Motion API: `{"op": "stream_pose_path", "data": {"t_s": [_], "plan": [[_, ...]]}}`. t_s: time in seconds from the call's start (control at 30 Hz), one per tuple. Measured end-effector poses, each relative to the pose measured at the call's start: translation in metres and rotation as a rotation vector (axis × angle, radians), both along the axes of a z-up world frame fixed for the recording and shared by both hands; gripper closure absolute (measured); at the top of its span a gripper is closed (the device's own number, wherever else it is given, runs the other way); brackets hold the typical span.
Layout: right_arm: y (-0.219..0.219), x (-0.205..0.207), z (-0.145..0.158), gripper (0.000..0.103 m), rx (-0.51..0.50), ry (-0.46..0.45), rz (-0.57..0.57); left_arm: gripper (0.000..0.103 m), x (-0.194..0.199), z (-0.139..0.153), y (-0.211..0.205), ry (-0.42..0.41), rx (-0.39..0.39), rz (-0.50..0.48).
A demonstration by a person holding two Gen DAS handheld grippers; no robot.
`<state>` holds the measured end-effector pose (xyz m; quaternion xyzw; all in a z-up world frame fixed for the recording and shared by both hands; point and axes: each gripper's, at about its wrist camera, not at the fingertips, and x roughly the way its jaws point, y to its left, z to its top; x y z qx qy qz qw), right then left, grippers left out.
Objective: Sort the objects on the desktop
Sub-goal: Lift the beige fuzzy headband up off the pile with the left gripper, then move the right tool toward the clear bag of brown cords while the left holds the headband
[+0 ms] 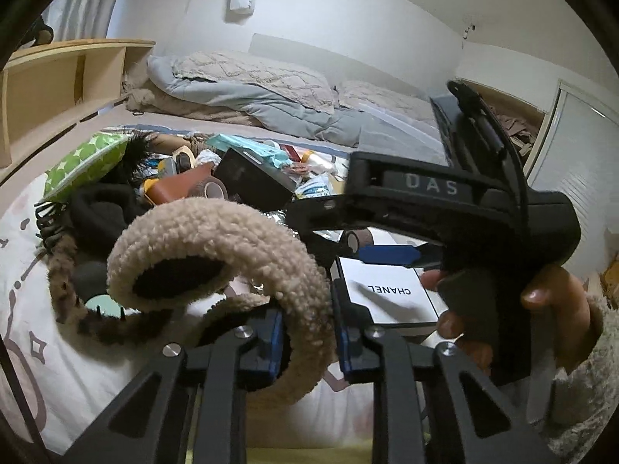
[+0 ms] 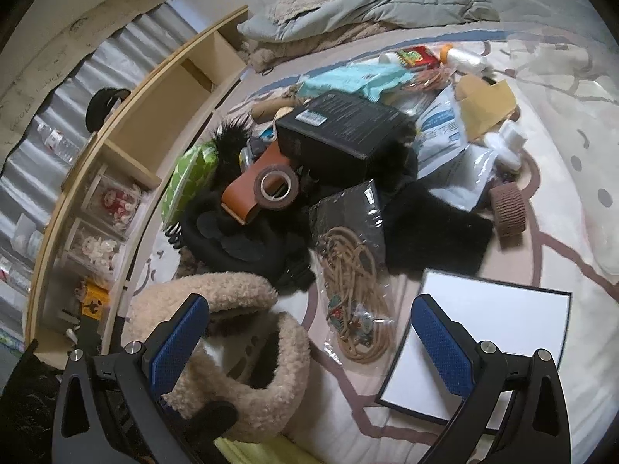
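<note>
left gripper [image 1: 307, 342]: closed on the fleece band [image 1: 216, 247], pads pinching its right side, lower centre of the left view.
fleece band: beige loop, raised over the white cover [image 1: 69, 352]; lower left in the right view.
right gripper [image 2: 309, 344]: jaws wide apart, nothing between the pads, above a bagged cord [image 2: 354, 301].
white box [image 2: 491, 332]: lower right, flat on the cover.
pile: black box [image 2: 344, 131], tape roll [image 2: 275, 185] and brown roll [image 2: 508, 205], mid-frame.

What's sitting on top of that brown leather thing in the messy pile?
A brown roll of tape lies on the brown leather case, and a black box overlaps its far end. Black fabric lies beneath it; anything deeper is hidden.
</note>
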<state>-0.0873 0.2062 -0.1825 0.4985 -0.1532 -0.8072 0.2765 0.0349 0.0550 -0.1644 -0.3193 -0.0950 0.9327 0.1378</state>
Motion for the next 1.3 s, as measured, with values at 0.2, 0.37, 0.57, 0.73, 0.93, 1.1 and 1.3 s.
{"op": "stream_pose_path", "data": {"t_s": [0.2, 0.37, 0.57, 0.73, 0.93, 1.1, 1.3], "plan": [[0.024, -0.003, 0.008, 0.000, -0.018, 0.027, -0.074, 0.081, 0.001, 0.014, -0.009, 0.033, -0.016, 0.038], [0.039, -0.005, 0.010, 0.000, -0.031, 0.026, -0.123, 0.081, -0.003, 0.034, -0.011, 0.056, -0.010, 0.025], [0.053, -0.005, 0.017, 0.000, -0.044, 0.043, -0.161, 0.081, -0.022, 0.058, -0.003, 0.077, -0.026, -0.052], [0.063, -0.005, 0.020, 0.000, -0.033, 0.067, -0.191, 0.081, -0.052, 0.069, -0.005, 0.072, -0.035, -0.053], [0.057, -0.004, 0.022, 0.000, 0.022, 0.157, -0.187, 0.081, -0.079, 0.084, -0.026, 0.092, -0.060, 0.055], [0.037, -0.001, 0.019, 0.000, 0.065, 0.187, -0.147, 0.081, -0.098, 0.097, -0.044, 0.103, -0.121, 0.148], [0.007, 0.001, 0.005, 0.000, 0.111, 0.185, -0.051, 0.081, -0.104, 0.091, -0.085, 0.067, -0.158, 0.273]]}}
